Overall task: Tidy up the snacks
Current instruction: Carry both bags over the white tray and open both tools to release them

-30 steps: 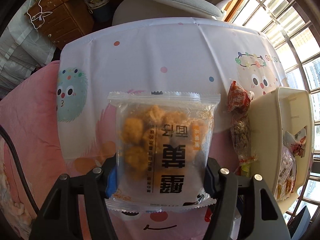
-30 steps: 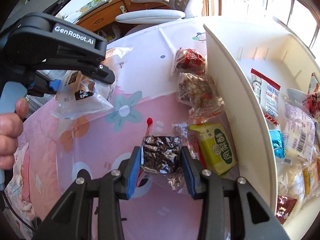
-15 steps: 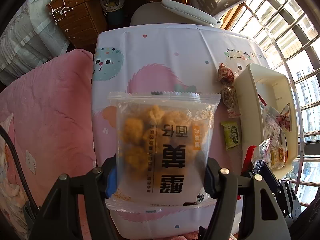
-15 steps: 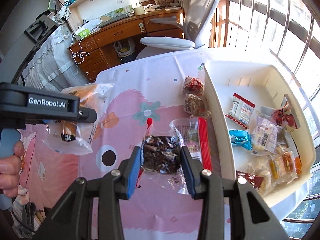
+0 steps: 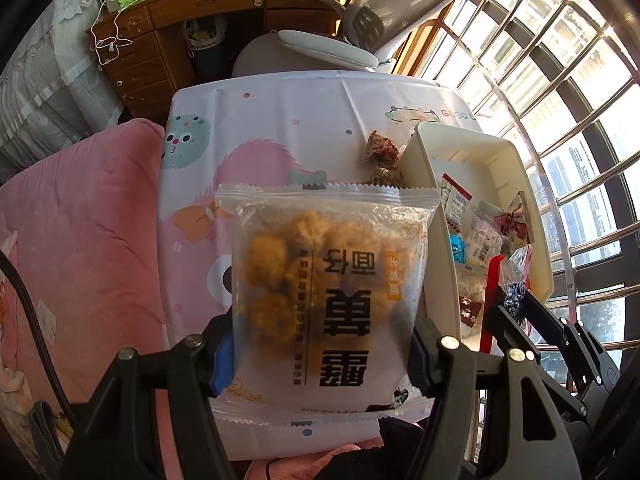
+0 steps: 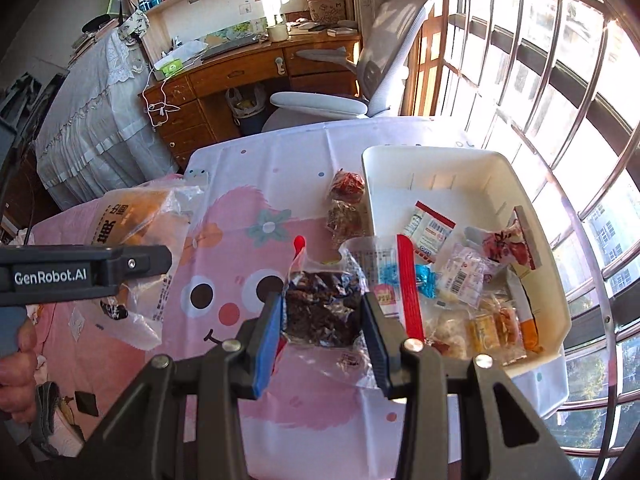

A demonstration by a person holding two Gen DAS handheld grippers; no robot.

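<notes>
My left gripper (image 5: 320, 356) is shut on a clear packet of golden fried pieces (image 5: 328, 272) with black characters, held high above the cartoon tablecloth (image 5: 272, 120). My right gripper (image 6: 323, 316) is shut on a clear bag of dark snack (image 6: 320, 304) with a red strip, hanging above the near-left edge of the white bin (image 6: 400, 160). The bin (image 5: 472, 148) holds several small packets. A red packet (image 6: 347, 184) and a brown packet (image 6: 344, 218) lie on the cloth against the bin's left wall. The fried-piece packet (image 6: 136, 216) also shows at the left in the right wrist view.
A grey office chair (image 6: 320, 102) and a wooden desk (image 6: 240, 72) stand beyond the table's far edge. Pink bedding (image 5: 80, 220) borders the table on the left. Window bars (image 6: 560, 100) run along the right behind the bin. A hand (image 6: 16, 356) grips the left tool.
Both grippers have risen with their packets still held, so the table and bin look smaller and farther. The dark-snack bag now hangs over the bin's near edge.
</notes>
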